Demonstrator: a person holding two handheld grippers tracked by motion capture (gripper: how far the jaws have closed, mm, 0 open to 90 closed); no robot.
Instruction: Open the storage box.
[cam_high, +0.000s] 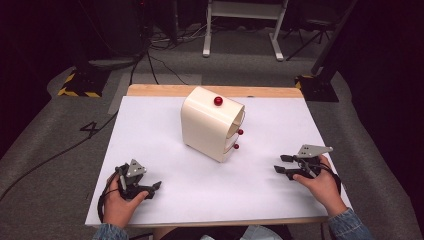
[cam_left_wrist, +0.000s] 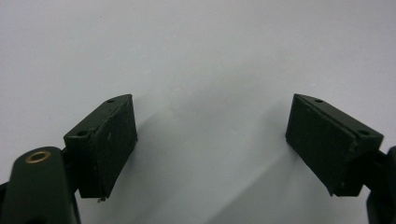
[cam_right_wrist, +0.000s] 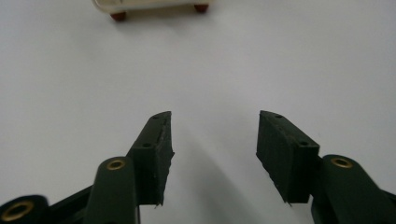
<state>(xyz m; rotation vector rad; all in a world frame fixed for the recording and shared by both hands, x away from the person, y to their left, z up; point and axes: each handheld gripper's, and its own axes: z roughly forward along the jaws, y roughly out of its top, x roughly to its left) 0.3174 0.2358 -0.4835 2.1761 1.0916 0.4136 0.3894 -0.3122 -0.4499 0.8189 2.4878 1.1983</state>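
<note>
Left hand-held gripper (cam_high: 150, 189) resting low on the white desk (cam_high: 165, 150) near the front-left corner, jaws spread wide, nothing between them; pads (cam_left_wrist: 109, 140) hovering just over bare desk surface in the left gripper view. Right hand-held gripper (cam_high: 282, 165) sitting near the front-right edge, jaws parted to a moderate gap, also empty, pointing toward the middle of the desk; pads (cam_right_wrist: 285, 149) looking along the desk surface toward the far cabinet base.

Cream-coloured rounded small drawer cabinet (cam_high: 210, 125) standing upright mid-desk, well apart from both grippers, turned at an angle. Round red knob (cam_high: 218, 101) on top, two smaller red drawer knobs (cam_high: 238, 139) stacked on the right-facing front. Same cabinet edge and red knobs (cam_right_wrist: 119, 16) peeking in at the top of the right gripper view.

Looking like the start: approach not yet begun, both drawers apparently shut, though hard to confirm at this angle.

Next move likely calling for: right hand-held gripper advancing toward the drawer front, lining jaws around one red drawer knob, closing, pulling straight out. Left one probably bracing the cabinet body against sliding on the smooth desk.
</note>
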